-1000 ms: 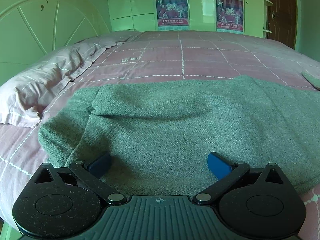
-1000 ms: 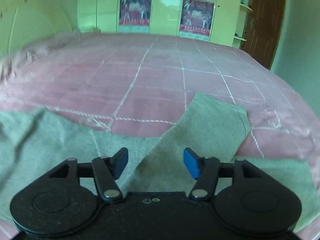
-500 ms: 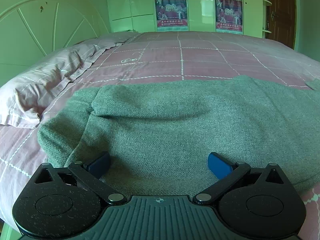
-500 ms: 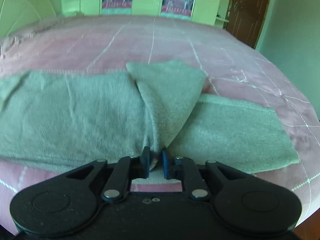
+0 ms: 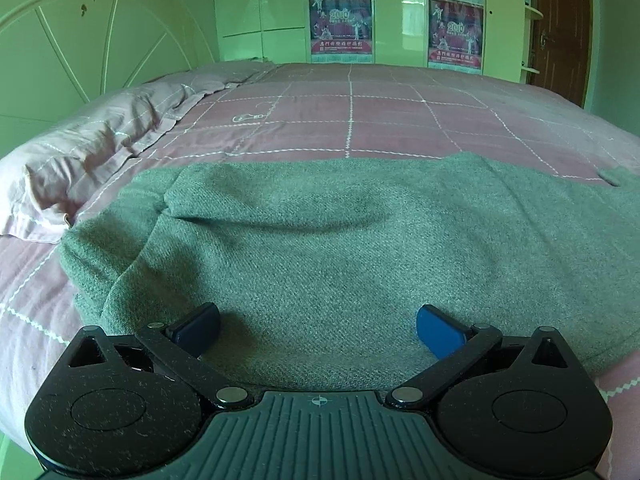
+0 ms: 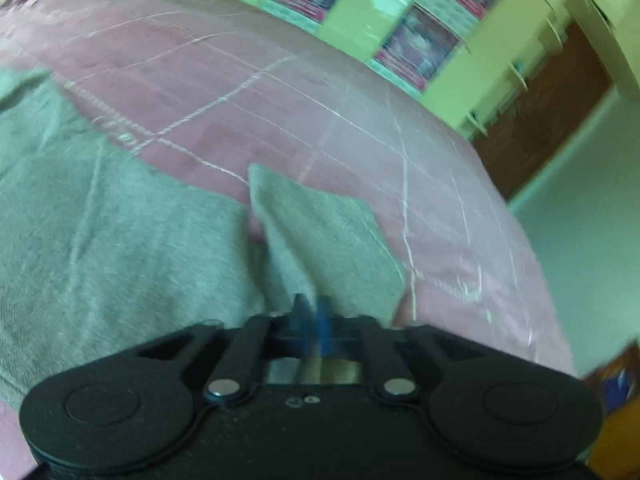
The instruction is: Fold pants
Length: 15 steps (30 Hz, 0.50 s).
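Observation:
Grey-green pants point(image 5: 360, 248) lie spread across the pink bed, their waist end near the pillow at the left. My left gripper point(image 5: 318, 326) rests open over the near edge of the cloth, its blue pads wide apart with fabric between them. In the right wrist view, blurred and tilted, my right gripper point(image 6: 314, 312) is shut on a pant leg point(image 6: 320, 232), which rises from the pads as a folded flap. The rest of the pants point(image 6: 120, 240) stretch off to the left.
A pink checked bedspread point(image 5: 360, 120) covers the bed. A pink pillow point(image 5: 88, 152) lies at the left under a pale headboard point(image 5: 80, 48). Wardrobe doors with posters point(image 5: 340, 24) stand behind, and a brown door point(image 6: 540, 112) at the right.
The right gripper shut on the pant leg, then rolled and moved with it, so its view now tilts. The left gripper has not moved.

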Each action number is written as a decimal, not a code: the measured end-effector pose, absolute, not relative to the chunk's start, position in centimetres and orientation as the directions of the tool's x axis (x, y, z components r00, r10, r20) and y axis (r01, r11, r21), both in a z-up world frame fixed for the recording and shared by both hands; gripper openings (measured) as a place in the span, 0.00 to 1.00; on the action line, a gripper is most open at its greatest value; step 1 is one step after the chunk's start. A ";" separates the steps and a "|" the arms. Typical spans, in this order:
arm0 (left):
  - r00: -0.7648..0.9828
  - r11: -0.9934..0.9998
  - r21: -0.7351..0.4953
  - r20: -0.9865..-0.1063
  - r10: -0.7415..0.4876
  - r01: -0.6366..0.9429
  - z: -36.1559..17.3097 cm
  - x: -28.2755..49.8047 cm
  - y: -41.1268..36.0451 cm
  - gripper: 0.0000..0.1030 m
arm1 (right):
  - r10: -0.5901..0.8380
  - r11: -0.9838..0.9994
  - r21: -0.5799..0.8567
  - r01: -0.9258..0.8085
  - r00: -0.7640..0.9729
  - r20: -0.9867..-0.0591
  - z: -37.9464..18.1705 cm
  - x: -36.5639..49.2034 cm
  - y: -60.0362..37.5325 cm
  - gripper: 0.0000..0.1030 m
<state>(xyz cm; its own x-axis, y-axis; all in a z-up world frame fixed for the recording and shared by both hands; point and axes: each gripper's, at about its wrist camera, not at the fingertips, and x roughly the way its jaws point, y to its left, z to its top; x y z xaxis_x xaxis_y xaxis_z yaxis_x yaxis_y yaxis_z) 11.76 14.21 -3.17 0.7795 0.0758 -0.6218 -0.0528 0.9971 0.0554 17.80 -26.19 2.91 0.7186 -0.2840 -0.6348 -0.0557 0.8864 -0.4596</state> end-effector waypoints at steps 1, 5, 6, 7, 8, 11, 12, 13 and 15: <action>0.780 0.997 0.056 -0.621 0.077 -0.054 -3.2 11.7 14.1 1.00 | -0.286 0.911 -0.412 0.001 0.721 -0.631 3.6 17.1 -27.7 0.00; 0.781 0.997 0.061 -0.619 0.082 -0.056 -3.3 11.7 14.0 1.00 | -0.206 0.965 -0.008 0.264 0.734 -0.647 5.1 12.7 -35.5 0.00; 0.781 0.997 0.060 -0.619 0.081 -0.056 -3.3 11.7 14.0 1.00 | -0.167 0.939 0.120 0.322 0.733 -0.660 4.5 11.5 -37.7 0.00; 0.780 0.997 0.060 -0.620 0.081 -0.056 -3.3 11.7 14.0 1.00 | -0.126 0.905 0.223 0.362 0.730 -0.672 3.6 10.6 -39.4 0.02; 0.781 0.997 0.059 -0.619 0.081 -0.056 -3.3 11.6 14.0 1.00 | -0.088 0.878 0.286 0.385 0.716 -0.692 2.5 9.8 -40.8 0.08; 0.779 0.995 0.073 -0.620 0.093 -0.060 -2.5 11.6 13.3 1.00 | -0.075 0.901 0.274 0.336 0.743 -0.665 2.4 8.8 -40.9 0.21; 0.783 0.998 0.050 -0.619 0.064 -0.042 -2.1 11.5 13.1 1.00 | -0.104 0.927 0.212 0.309 0.756 -0.646 3.0 8.8 -40.3 0.26; 0.788 0.999 0.027 -0.615 0.039 -0.029 -1.8 11.3 12.6 1.00 | -0.135 0.953 0.132 0.274 0.771 -0.623 3.7 8.8 -39.4 0.27; 0.791 1.000 -0.002 -0.612 0.004 -0.006 -1.6 11.3 11.4 1.00 | -0.132 0.986 0.004 0.167 0.794 -0.594 4.5 9.6 -37.3 0.27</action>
<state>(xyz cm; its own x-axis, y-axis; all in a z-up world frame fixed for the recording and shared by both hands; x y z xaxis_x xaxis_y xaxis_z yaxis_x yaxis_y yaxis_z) 11.27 11.38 -1.56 0.7906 0.0036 -0.6124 -0.0064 1.0000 -0.0023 9.58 -37.29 4.53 0.7936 -0.1319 -0.5940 0.1671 0.9859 0.0043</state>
